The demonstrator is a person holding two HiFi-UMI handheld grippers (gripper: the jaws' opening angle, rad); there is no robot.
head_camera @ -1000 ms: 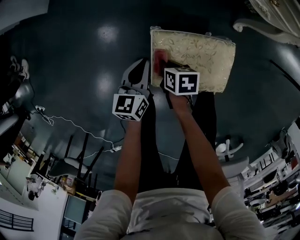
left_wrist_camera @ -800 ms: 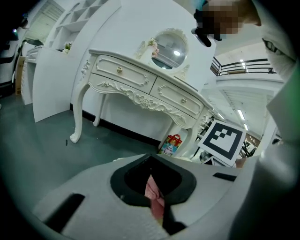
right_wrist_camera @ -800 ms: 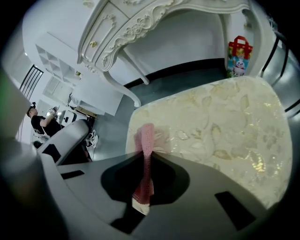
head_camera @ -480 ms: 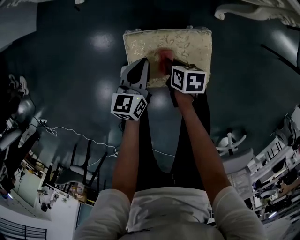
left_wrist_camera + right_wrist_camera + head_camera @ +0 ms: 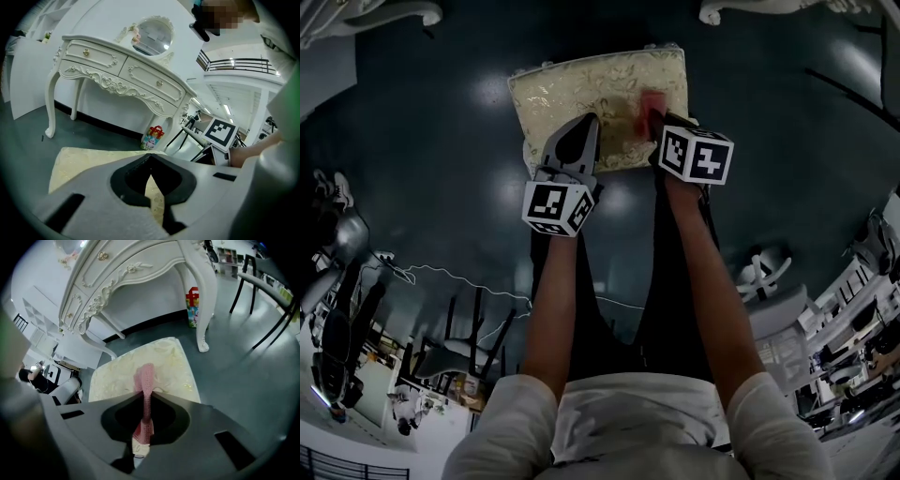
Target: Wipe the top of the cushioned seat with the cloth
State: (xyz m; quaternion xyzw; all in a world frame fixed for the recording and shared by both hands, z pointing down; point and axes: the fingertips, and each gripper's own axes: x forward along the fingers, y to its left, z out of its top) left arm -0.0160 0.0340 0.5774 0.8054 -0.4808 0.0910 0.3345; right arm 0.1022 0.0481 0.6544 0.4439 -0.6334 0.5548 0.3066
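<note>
Dark, glossy floor [image 5: 431, 131] surrounds the cream brocade cushioned seat [image 5: 572, 89], at the far middle of the head view. Wiping looks under way: the right gripper [image 5: 143, 397] has its jaws clamped on the pink knitted cloth [image 5: 145, 376], which lies on the seat's right part. The left gripper [image 5: 150, 161] hovers over the near edge, jaws together (nothing between them). Next, I judge, comes a sweep leftward across the unwiped top.

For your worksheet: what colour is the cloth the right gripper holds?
Pink; the cloth shows best in the right gripper view.
</note>
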